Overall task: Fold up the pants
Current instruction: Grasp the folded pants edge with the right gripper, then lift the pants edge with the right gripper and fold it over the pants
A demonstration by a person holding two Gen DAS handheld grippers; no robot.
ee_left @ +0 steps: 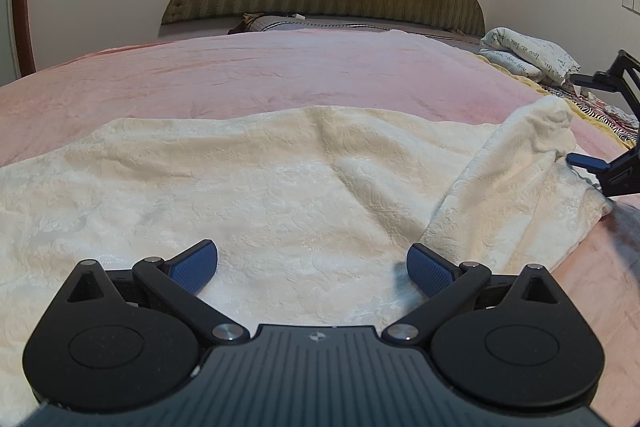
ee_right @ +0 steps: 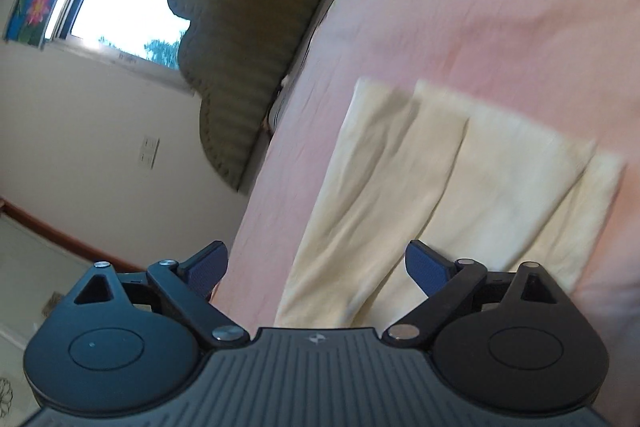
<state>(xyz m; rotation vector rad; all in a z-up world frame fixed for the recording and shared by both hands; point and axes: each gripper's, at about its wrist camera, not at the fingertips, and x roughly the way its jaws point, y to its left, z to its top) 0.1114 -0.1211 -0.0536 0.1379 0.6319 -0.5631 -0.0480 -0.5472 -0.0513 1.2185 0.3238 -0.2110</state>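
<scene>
Two grippers appear, both with jaws spread wide and holding nothing. The left gripper [ee_left: 312, 267] sits low over the cream pants [ee_left: 248, 187], its blue pads [ee_left: 196, 265] apart with bare fabric between them. From this tool the pants lie directly ahead and beneath it, spread flat on the pink bedspread [ee_left: 280, 67], with the long axis running across the view, left to right. At the right end a section of cloth is raised into a folded-over ridge, just beside the right gripper [ee_left: 576, 119], whose two fingers stand either side of that raised cloth; contact cannot be determined.

In the right wrist view, which is rolled and motion-blurred, the right gripper [ee_right: 316, 267] is above the pants [ee_right: 460, 187]. Here the long axis runs away from the tool, and two leg panels lie side by side. The green headboard [ee_right: 248, 39] stands beyond, to the left of the tool.
</scene>
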